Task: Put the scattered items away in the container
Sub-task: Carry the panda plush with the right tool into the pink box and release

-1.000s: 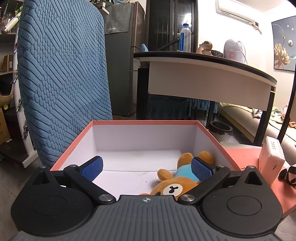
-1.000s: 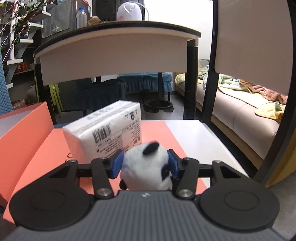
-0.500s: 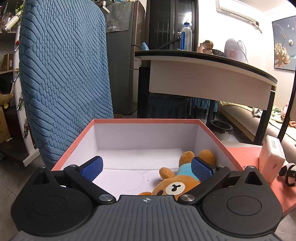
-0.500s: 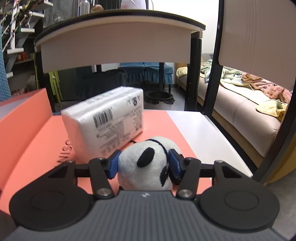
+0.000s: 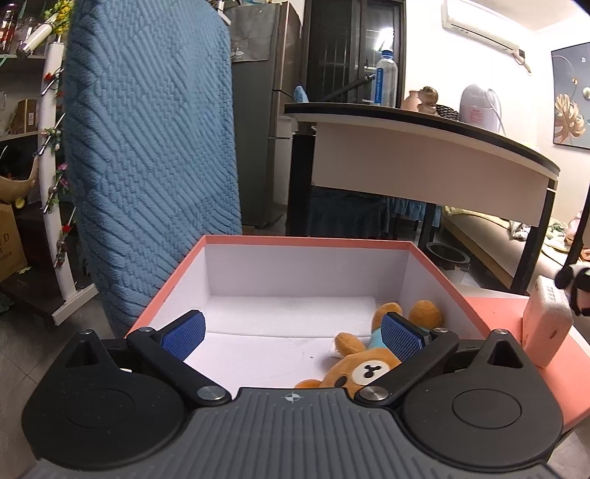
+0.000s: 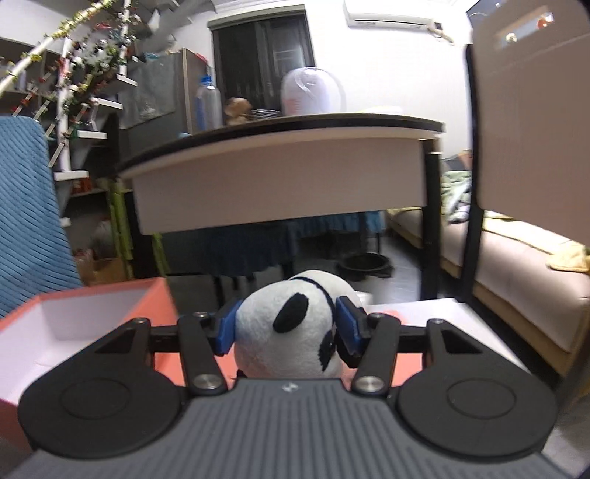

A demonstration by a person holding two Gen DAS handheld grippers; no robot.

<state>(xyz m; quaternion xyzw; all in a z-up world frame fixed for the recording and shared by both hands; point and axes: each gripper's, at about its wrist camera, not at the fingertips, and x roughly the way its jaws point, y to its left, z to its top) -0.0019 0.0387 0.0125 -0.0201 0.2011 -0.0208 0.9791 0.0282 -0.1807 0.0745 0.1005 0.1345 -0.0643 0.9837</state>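
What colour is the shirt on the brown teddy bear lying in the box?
Light blue; the brown plush teddy bear shows best in the left wrist view.

You face a dark-topped desk (image 5: 424, 147) on black legs, carrying a water bottle (image 5: 385, 79) and a white appliance (image 5: 479, 110). To your left stands a blue quilted panel (image 5: 147, 147). White walls carry an air conditioner (image 5: 483, 31) and a framed picture (image 5: 571, 97). A beige sofa (image 6: 516, 258) lies right.
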